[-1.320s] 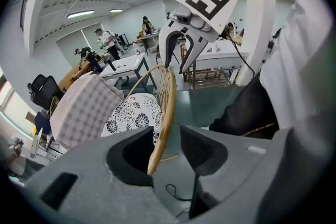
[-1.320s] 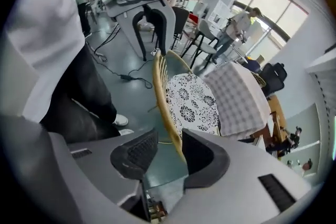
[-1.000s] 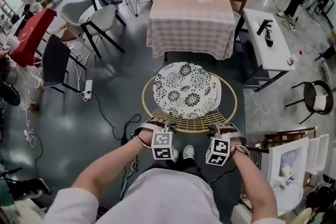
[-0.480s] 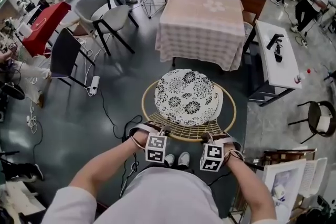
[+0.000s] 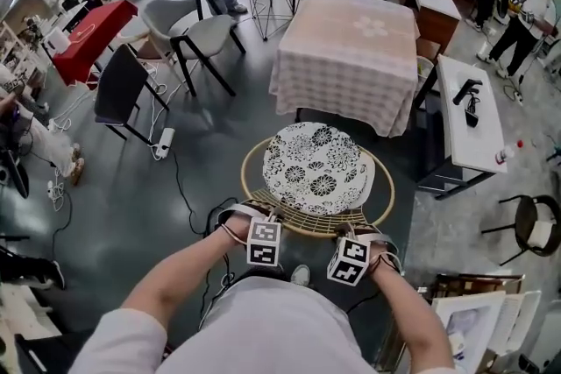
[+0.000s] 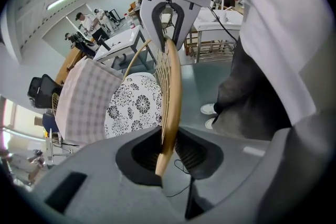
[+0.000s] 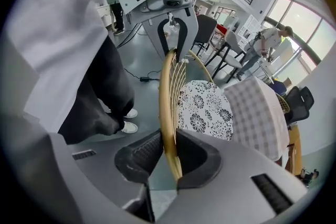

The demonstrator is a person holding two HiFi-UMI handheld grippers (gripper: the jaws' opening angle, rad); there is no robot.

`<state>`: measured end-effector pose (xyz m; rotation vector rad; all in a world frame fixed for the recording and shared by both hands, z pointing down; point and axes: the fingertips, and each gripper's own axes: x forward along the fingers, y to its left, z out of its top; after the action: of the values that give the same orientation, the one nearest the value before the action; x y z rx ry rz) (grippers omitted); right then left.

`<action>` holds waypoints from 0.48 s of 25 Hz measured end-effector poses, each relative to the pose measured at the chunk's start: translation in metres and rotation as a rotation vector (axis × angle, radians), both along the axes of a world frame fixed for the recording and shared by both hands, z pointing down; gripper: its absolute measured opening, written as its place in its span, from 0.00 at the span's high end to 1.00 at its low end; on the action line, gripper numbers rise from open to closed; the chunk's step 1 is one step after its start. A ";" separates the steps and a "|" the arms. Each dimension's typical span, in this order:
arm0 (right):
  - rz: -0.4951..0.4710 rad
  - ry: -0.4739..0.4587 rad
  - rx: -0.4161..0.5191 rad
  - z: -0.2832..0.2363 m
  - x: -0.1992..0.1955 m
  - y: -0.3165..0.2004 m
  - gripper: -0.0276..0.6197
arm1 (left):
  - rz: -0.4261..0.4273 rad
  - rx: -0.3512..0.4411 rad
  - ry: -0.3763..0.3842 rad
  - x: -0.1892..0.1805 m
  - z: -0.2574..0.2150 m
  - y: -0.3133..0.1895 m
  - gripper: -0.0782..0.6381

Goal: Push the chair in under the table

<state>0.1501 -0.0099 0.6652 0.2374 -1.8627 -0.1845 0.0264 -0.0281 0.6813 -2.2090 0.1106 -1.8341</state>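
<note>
Chair (image 5: 317,174) legs unseen (from above)

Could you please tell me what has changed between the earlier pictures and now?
The left gripper and the right gripper have just been closing their jaws, and each now clamps the rattan back rim. The chair still stands short of the cloth-covered table, with the floral cushion on its seat. The hands have barely shifted.

Closes left tongs (image 6: 167,152) and right tongs (image 7: 165,157), wide apart a second ago, onto the chair (image 5: 317,179) back rim, pinching it.
</note>
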 end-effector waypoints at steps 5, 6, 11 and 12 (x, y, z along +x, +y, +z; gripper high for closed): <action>0.013 0.001 -0.002 0.000 0.005 -0.021 0.87 | -0.013 0.032 -0.017 0.006 0.001 -0.023 0.78; 0.016 0.002 -0.005 0.001 0.005 -0.024 0.87 | -0.011 0.039 -0.019 0.006 0.001 -0.026 0.78; 0.031 0.001 -0.014 0.001 0.006 -0.038 0.86 | -0.011 0.045 -0.025 0.006 0.003 -0.041 0.78; 0.033 0.002 -0.015 0.001 0.006 -0.041 0.86 | -0.010 0.047 -0.022 0.007 0.003 -0.045 0.78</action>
<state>0.1559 -0.0510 0.6666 0.2572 -1.8565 -0.1481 0.0330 -0.0727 0.6841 -2.1600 0.1589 -1.8421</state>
